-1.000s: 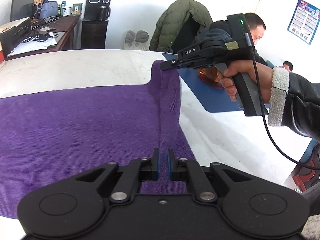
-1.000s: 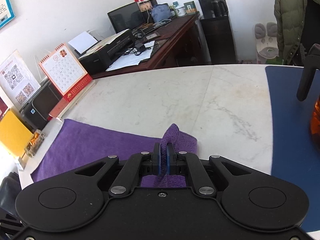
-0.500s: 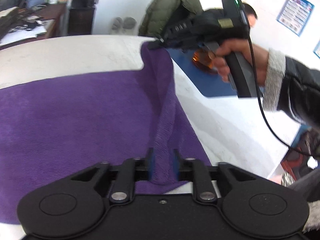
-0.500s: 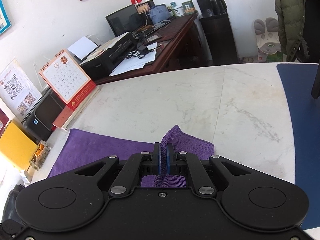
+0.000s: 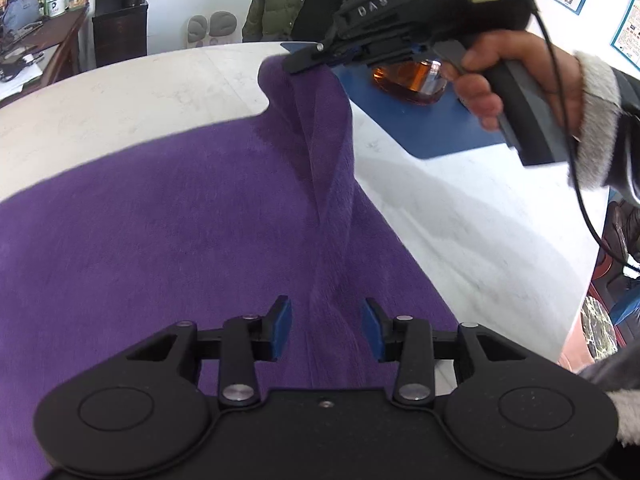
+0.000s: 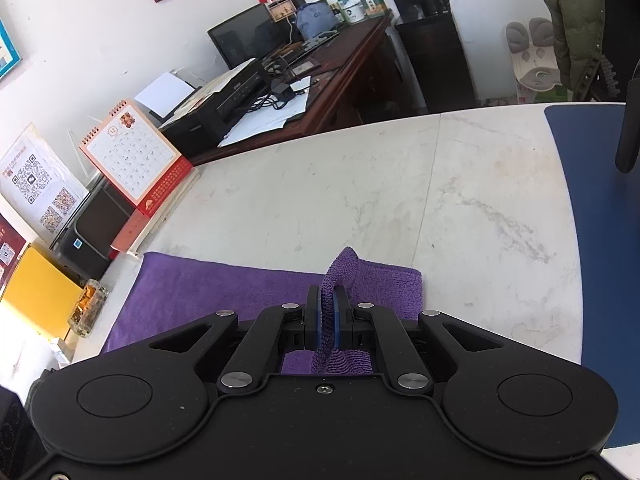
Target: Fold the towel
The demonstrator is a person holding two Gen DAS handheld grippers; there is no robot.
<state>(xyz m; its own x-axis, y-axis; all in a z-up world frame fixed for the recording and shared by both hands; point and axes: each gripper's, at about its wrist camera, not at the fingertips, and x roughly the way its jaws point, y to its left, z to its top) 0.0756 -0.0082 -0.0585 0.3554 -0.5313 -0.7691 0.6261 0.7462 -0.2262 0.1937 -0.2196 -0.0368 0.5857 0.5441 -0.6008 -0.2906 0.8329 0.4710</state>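
Observation:
A purple towel [image 5: 160,216] lies spread on the white marble table [image 5: 120,92]. Its right edge rises in a ridge to the far corner, pinched by my right gripper [image 5: 296,64], which a hand holds at the top right of the left wrist view. In the right wrist view that gripper [image 6: 327,312] is shut on a fold of the towel [image 6: 340,272]. My left gripper [image 5: 326,326] hovers over the towel's near right edge, its jaws opening. The towel's ridge runs between the blue pads without touching them.
A blue mat [image 5: 424,120] with an amber glass object [image 5: 408,80] lies to the right of the towel. A red desk calendar [image 6: 132,156], a yellow box [image 6: 36,296] and a small clear holder [image 6: 88,308] stand along the table's left side. A desk with a monitor [image 6: 248,36] stands behind.
My left gripper has opened from nearly shut and let the towel's near edge go, moving closer over the cloth. The right gripper keeps its grip, with the far corner still lifted.

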